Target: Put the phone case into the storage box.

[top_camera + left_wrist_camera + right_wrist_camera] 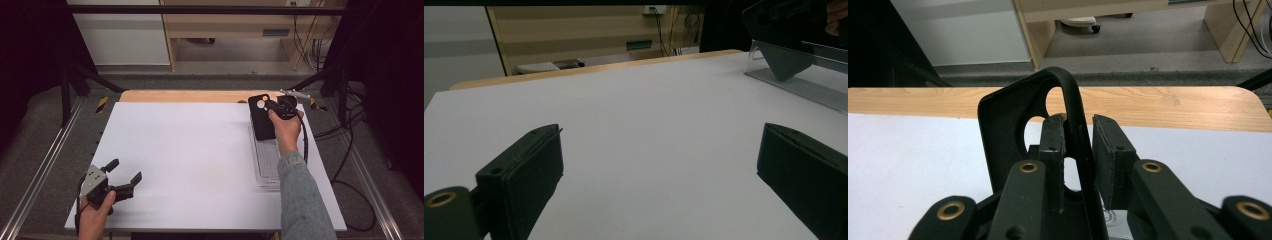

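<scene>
The right tool (1078,150) pinches the side wall of the black phone case (261,119), tilted over the clear tray (266,165) at the worktop's (190,155) far right edge, seemingly to lift it free. The left tool (124,176) waits released, near-left corner.

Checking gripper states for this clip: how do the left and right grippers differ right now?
The left gripper stands wide open with nothing between its jaws; the right gripper is nearly closed around the edge of a black phone case. The left sits at the table's near corner, the right at the far side. Both are hand-held.
</scene>
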`<state>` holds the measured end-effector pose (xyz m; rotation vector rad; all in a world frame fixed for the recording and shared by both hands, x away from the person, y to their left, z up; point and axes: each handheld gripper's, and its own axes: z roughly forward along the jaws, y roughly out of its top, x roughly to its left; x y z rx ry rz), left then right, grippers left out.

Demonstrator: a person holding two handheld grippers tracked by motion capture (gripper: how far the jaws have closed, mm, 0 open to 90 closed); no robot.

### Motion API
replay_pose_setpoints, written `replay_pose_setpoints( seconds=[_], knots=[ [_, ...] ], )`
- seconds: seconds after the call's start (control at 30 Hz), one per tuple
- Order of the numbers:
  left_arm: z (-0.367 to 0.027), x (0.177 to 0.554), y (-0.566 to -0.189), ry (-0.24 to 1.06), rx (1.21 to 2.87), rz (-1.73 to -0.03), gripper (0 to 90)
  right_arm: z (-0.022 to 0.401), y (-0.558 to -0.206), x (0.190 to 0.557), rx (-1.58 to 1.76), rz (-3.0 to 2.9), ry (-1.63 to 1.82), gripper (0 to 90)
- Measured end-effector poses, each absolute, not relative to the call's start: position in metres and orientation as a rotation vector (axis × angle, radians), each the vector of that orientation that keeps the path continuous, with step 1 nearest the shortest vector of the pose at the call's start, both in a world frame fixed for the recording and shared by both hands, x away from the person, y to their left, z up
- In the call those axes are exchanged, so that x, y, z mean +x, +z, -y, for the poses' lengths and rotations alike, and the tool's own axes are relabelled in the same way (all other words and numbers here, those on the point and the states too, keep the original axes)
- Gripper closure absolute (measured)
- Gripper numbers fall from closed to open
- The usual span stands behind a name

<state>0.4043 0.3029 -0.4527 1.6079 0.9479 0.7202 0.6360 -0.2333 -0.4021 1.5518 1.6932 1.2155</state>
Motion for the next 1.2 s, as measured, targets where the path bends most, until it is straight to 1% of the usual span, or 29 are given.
replay_pose_setpoints(
  seconds=[0.33, 0.47, 0.53, 0.7, 0.93, 1.2],
  knots=[
    [-0.303, 0.403, -0.452, 0.723, 1.603, -0.945, 4.8, 0.235, -0.405, 0.64, 1.562, -1.678, 1.19, 73.7],
    [-0.304, 0.403, -0.451, 0.726, 1.595, -0.944, 4.8, 0.236, -0.402, 0.64, 1.557, -1.654, 1.184, 65.4],
    [-0.303, 0.403, -0.451, 0.728, 1.595, -0.942, 4.8, 0.237, -0.4, 0.639, 1.567, -1.629, 1.177, 59.9],
    [-0.304, 0.403, -0.45, 0.731, 1.586, -0.94, 4.8, 0.239, -0.395, 0.635, 1.575, -1.613, 1.189, 56.0],
    [-0.305, 0.402, -0.449, 0.739, 1.582, -0.941, 4.8, 0.239, -0.386, 0.629, 1.55, -1.613, 1.213, 54.1],
    [-0.305, 0.403, -0.45, 0.739, 1.578, -0.942, 4.7, 0.236, -0.379, 0.623, 1.528, -1.631, 1.225, 49.8]
  ],
)
